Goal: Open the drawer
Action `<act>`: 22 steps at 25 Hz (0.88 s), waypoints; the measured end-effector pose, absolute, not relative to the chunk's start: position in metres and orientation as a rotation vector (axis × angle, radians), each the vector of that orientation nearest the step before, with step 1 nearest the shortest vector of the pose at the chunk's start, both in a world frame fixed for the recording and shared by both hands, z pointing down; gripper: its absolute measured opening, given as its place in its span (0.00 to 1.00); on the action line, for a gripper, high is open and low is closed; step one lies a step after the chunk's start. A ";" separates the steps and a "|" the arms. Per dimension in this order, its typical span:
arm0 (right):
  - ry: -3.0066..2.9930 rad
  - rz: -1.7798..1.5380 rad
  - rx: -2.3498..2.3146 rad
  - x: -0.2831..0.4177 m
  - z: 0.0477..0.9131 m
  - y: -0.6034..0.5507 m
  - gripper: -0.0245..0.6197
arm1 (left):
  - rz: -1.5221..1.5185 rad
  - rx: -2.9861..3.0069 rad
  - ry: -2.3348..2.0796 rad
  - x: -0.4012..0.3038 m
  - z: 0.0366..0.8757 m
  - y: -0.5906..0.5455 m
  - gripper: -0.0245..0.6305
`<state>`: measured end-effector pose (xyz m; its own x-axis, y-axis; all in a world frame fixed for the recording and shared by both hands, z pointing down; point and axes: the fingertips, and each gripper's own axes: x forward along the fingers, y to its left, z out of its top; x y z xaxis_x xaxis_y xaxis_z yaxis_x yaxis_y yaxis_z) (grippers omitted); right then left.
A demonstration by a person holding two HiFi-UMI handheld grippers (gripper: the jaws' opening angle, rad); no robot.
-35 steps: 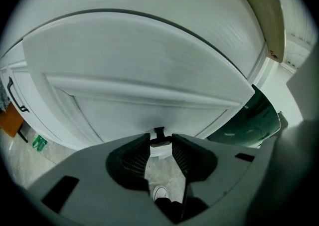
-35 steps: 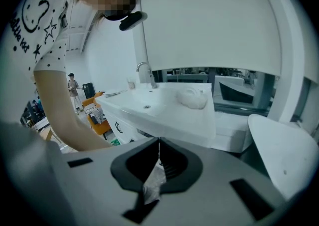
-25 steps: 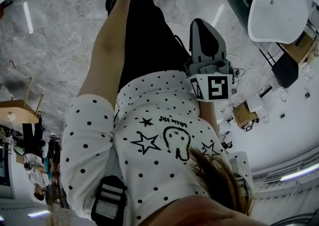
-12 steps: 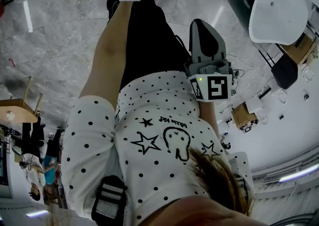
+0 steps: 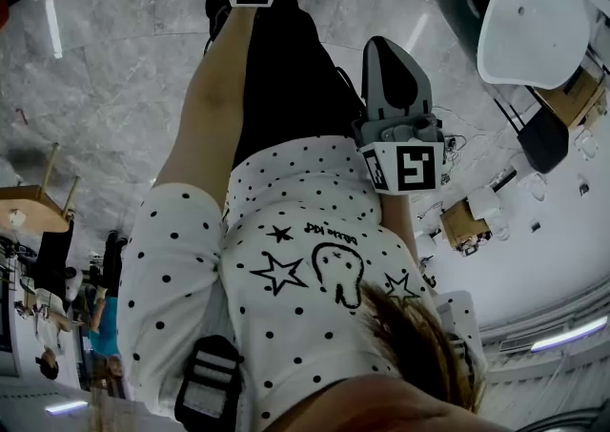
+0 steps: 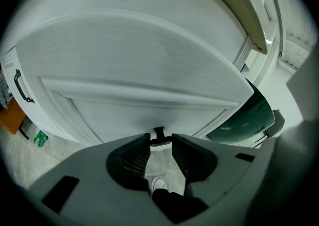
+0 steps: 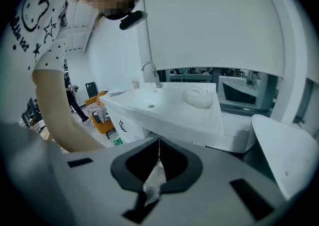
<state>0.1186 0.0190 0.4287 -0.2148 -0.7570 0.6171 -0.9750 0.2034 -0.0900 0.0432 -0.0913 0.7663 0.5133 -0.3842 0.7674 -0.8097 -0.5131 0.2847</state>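
My left gripper (image 6: 160, 142) pinches the small black handle (image 6: 159, 133) of the white drawer (image 6: 149, 70), whose front fills the left gripper view from 9 to 2 o'clock. My shoe (image 6: 159, 184) shows low between the jaws. A second black pull (image 6: 20, 86) sits at 9 o'clock, just above an orange chair (image 6: 10, 117), and a dark green round thing (image 6: 249, 115) lies at 3 o'clock. My right gripper (image 7: 158, 147) is closed on nothing and faces a white sink (image 7: 164, 110) with its faucet (image 7: 149, 73) at 12 o'clock. A white chair (image 7: 284, 155) stands at 4 o'clock.
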 end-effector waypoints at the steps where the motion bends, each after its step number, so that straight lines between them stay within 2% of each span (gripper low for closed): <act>1: -2.043 0.661 1.608 0.118 0.428 0.019 0.06 | 0.857 2.112 -0.970 0.042 0.766 -0.091 0.25; 22: -2.064 0.674 1.580 0.103 0.432 0.030 0.06 | 0.891 2.094 -0.923 0.024 0.773 -0.043 0.25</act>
